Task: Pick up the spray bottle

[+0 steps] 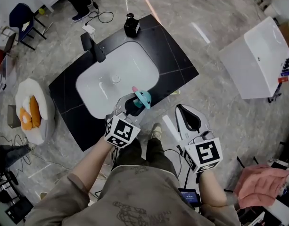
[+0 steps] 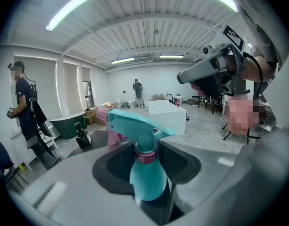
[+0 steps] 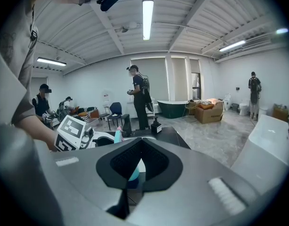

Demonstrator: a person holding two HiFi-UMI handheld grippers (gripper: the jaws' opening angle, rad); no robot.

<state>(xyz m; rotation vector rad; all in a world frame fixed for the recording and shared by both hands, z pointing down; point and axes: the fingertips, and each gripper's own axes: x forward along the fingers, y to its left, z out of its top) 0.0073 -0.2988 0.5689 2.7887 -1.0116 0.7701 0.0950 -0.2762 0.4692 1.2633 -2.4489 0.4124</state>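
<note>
The spray bottle (image 1: 143,99) has a teal head, a pink nozzle and a pink collar. It stands upright over the front edge of the white sink basin (image 1: 116,79), and my left gripper (image 1: 132,102) is shut on it. In the left gripper view the spray bottle (image 2: 144,168) fills the gap between the jaws of the left gripper (image 2: 149,185). My right gripper (image 1: 184,112) hangs off the counter's front right, shut and empty. In the right gripper view the dark pads of the right gripper (image 3: 139,161) meet, and the spray bottle (image 3: 117,135) shows to their left.
The basin sits in a black counter (image 1: 175,55) with a black faucet (image 1: 97,46) and a black soap dispenser (image 1: 131,25) at the back. A white box (image 1: 260,58) stands to the right, a pink cloth (image 1: 260,185) at lower right. A person (image 2: 24,107) stands nearby.
</note>
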